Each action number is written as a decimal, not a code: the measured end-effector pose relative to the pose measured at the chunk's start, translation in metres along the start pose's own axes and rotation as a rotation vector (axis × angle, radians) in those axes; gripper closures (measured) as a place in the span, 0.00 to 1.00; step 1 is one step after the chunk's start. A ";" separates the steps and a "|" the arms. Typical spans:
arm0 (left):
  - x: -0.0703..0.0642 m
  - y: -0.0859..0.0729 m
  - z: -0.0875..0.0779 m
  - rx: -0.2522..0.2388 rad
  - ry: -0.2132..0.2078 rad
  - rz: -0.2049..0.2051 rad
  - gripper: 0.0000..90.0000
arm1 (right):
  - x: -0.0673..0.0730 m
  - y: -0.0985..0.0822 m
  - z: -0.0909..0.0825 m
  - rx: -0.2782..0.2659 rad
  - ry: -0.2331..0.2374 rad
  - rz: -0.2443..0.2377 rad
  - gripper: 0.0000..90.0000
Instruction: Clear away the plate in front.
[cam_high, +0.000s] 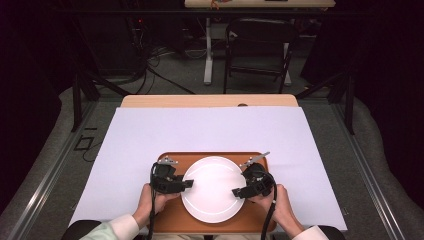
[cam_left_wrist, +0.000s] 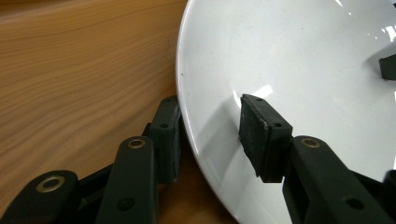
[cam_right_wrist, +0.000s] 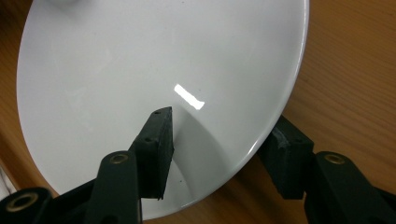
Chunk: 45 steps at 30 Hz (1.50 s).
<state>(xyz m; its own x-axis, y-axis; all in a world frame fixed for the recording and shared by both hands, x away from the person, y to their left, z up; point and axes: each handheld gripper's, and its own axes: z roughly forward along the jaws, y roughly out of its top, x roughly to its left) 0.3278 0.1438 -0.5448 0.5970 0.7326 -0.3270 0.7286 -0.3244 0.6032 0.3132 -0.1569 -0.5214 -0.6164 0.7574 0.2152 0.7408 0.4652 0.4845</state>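
White-covered surface (cam_high: 150, 135) with wooden tray (cam_high: 172, 220) near | white plate (cam_high: 212, 197) is centred on tray | left gripper (cam_high: 189, 184) and right gripper (cam_high: 236, 191) straddle opposite rims, jaws parted, pads apparently unpressed | step judged release; clean withdrawal needed next.

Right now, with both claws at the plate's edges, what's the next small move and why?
Probably draw both hands outward, away from the white plate. It lies flat on the wooden tray, and the left claw and right claw each straddle its rim with a gap showing at the pads, so nothing is gripped.
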 end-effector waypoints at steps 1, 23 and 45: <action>0.000 0.000 0.000 0.000 0.000 0.000 0.65 | 0.000 0.000 0.000 0.000 0.000 0.000 0.53; -0.002 0.001 -0.005 0.002 0.034 0.031 0.39 | -0.001 -0.001 -0.015 -0.052 -0.038 -0.058 0.32; 0.004 0.004 -0.106 -0.194 0.082 0.223 0.12 | -0.011 -0.028 -0.093 -0.281 -0.140 -0.156 0.00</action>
<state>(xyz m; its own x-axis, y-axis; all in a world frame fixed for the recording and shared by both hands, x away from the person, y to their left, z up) 0.2976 0.2086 -0.4663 0.7000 0.7047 -0.1156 0.5003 -0.3683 0.7836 0.2748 -0.2209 -0.4587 -0.6598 0.7514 0.0114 0.5262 0.4511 0.7209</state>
